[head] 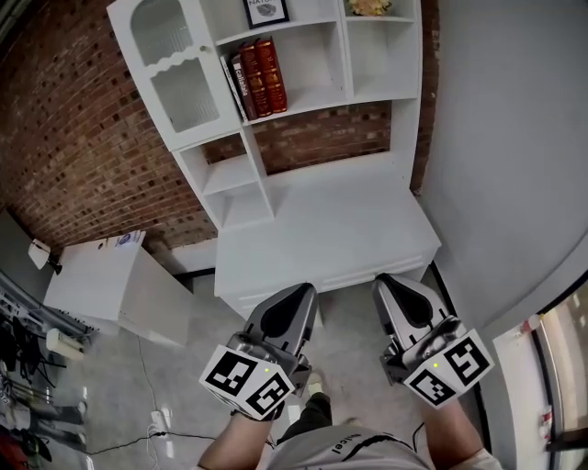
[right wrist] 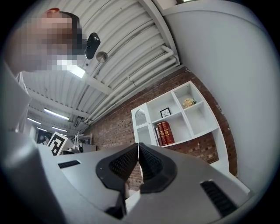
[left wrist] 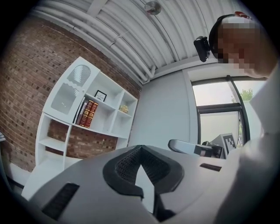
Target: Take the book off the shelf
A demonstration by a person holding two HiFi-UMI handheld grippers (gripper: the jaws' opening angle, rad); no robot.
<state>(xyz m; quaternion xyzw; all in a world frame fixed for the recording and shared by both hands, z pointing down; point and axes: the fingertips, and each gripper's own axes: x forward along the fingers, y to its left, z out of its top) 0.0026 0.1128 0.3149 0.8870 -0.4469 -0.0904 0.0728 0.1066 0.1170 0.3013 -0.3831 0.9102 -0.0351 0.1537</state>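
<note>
The head view alone showed the floor: a low white cabinet (head: 101, 280) at the left against the brick wall (head: 83, 156), cables beside it, and the person's legs below the two grippers. It also showed the white counter (head: 331, 229) at the foot of the shelf unit (head: 237, 174). Both grippers were held short of the counter's front edge.

The gripper views alone showed the ribbed ceiling (left wrist: 131, 30) and its pipes. Only the left gripper view showed a window (left wrist: 216, 113). It also caught the right gripper from the side, while the right gripper view caught the left gripper's marker cube (right wrist: 56, 142).

The left gripper (head: 299, 289) was clenched, its pad tips meeting, with nothing between them. The right gripper (head: 390, 280) was clenched and empty too.

The books (head: 257, 78) stood on a shelf in the middle column of the unit, well apart from both grippers. They sat just below the compartment with the framed picture (head: 266, 11) and to the right of the glazed door (head: 175, 64). They leaned slightly to the left.

By count there were two grippers, each with one marker cube. Two red spines stood side by side. At least one darker book stood at their left, with a pale spine beside it, though the exact number there could not be told. There was one framed picture and one yellowish ornament (head: 370, 7) in the top right compartment.
</note>
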